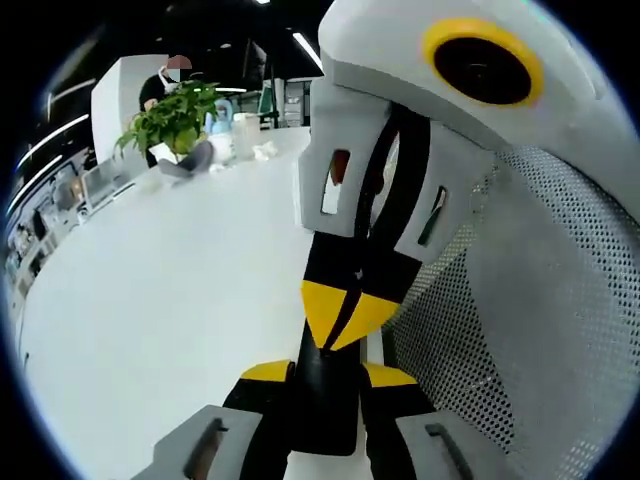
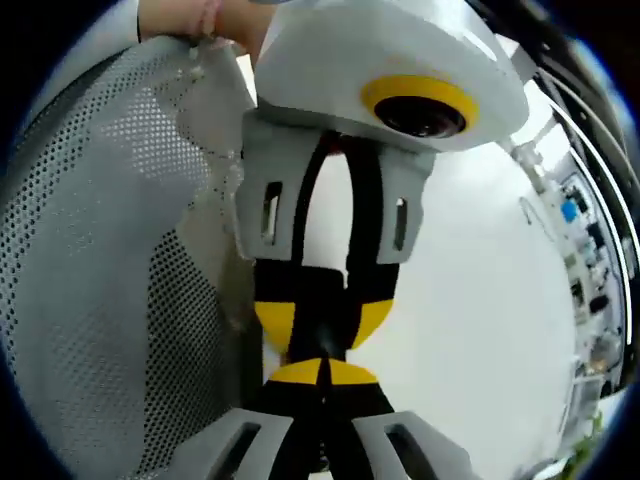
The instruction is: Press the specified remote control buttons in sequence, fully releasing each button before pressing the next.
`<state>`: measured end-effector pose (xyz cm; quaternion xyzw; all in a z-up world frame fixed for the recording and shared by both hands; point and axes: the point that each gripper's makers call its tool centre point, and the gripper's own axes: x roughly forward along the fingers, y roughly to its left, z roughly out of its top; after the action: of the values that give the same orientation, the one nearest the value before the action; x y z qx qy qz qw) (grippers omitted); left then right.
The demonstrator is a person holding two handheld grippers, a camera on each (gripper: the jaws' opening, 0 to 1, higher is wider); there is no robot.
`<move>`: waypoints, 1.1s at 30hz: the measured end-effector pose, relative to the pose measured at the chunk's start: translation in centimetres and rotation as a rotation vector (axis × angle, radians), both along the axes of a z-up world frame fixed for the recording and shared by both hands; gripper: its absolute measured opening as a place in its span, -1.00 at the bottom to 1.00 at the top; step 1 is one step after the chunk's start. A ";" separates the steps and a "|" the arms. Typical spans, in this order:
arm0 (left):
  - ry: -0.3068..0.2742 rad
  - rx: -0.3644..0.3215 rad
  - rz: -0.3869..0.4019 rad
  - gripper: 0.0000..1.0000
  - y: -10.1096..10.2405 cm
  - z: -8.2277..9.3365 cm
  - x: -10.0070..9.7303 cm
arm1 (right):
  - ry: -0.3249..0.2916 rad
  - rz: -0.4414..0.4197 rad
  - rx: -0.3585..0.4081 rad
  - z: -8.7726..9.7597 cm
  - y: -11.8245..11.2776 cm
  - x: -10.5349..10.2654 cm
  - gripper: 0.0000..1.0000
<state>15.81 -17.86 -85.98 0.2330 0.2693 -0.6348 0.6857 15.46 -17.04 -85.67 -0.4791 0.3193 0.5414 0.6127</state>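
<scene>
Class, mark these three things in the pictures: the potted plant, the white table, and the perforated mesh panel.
Potted plant (image 1: pixel 172 118): left gripper view, on its green leaves.
White table (image 1: pixel 160 300): left gripper view, on a bare stretch of its top.
Perforated mesh panel (image 2: pixel 90 270): right gripper view, on its dotted grey surface.

White table in a dim, strip-lit room

A broad white tabletop (image 1: pixel 150 300) is seen stretching away, with a leafy green potted plant (image 1: pixel 175 115) set at its far end beside some pale clutter. A perforated white mesh surface (image 1: pixel 540 330) is seen close by. Long ceiling light strips (image 1: pixel 307 48) are set against a dark ceiling, and shelving (image 2: pixel 590 270) is glimpsed along the room's edge.
</scene>
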 end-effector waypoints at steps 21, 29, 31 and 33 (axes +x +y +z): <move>-0.002 0.000 0.000 -0.48 0.0 0.0 0.0 | 0.134 -0.115 0.175 0.4 0.5 -0.3 -1.00; 0.002 -0.005 -0.008 -0.49 0.1 0.0 0.0 | 0.149 -0.152 0.180 0.3 0.6 0.1 -1.00; 0.001 -0.008 -0.011 -0.49 0.1 0.0 0.0 | 0.145 -0.157 0.180 0.3 0.7 0.2 -1.00; 0.002 -0.009 -0.012 -0.49 0.1 0.0 0.0 | 0.143 -0.152 0.166 0.3 0.8 0.3 -1.00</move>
<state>15.81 -17.77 -85.98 0.2306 0.2657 -0.6404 0.6828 15.78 -16.19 -85.40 -0.3616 0.3517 0.5505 0.6652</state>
